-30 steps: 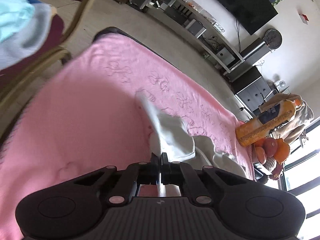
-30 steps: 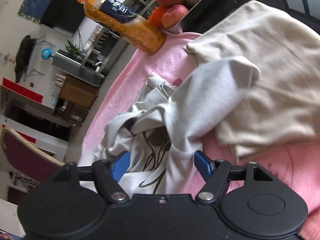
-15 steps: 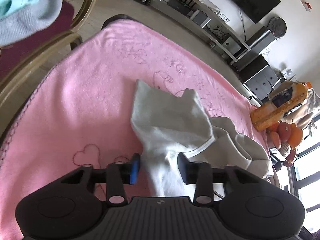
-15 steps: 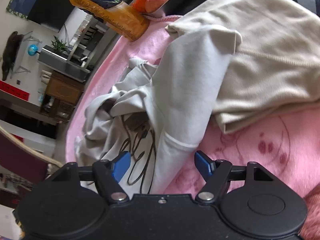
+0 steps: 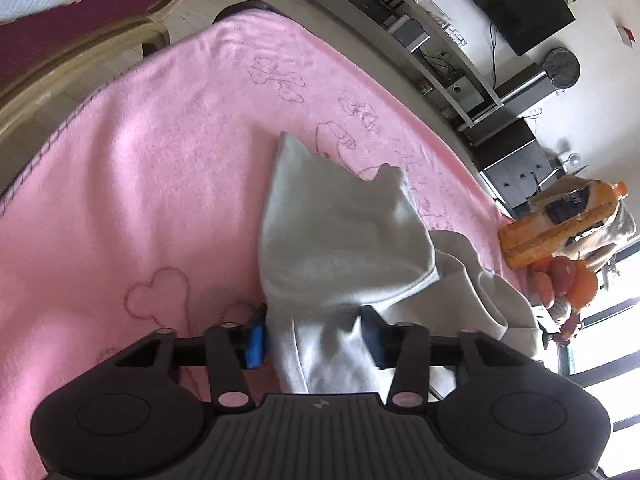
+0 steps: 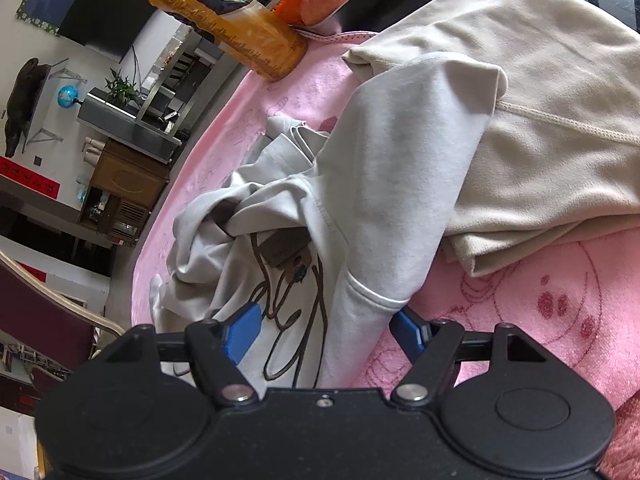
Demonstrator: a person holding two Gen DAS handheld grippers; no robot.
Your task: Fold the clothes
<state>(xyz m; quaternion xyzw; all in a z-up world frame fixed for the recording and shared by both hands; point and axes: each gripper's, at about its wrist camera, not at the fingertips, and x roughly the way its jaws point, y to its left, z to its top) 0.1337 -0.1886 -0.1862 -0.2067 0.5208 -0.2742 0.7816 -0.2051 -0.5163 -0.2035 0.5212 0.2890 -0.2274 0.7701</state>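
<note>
The left gripper [image 5: 316, 338] has just been narrowing its jaws, seemingly not yet pinching the grey sweatshirt [image 5: 340, 240] sleeve lying between them, while the right gripper [image 6: 326, 334] straddles its other sleeve, jaws released, probably readying a fold.

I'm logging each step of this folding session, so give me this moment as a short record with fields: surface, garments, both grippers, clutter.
surface: pink blanket with outline drawings
garment in work: light grey sweatshirt, crumpled, one sleeve laid over the beige garment
left hand-held gripper: jaws apart, just opened then closed a little, sweatshirt cloth lying between the blue pads
right hand-held gripper: jaws wide, above the sweatshirt's hem edge, no grip seen
clutter: orange drink bottle on its side; fruit behind it
</note>
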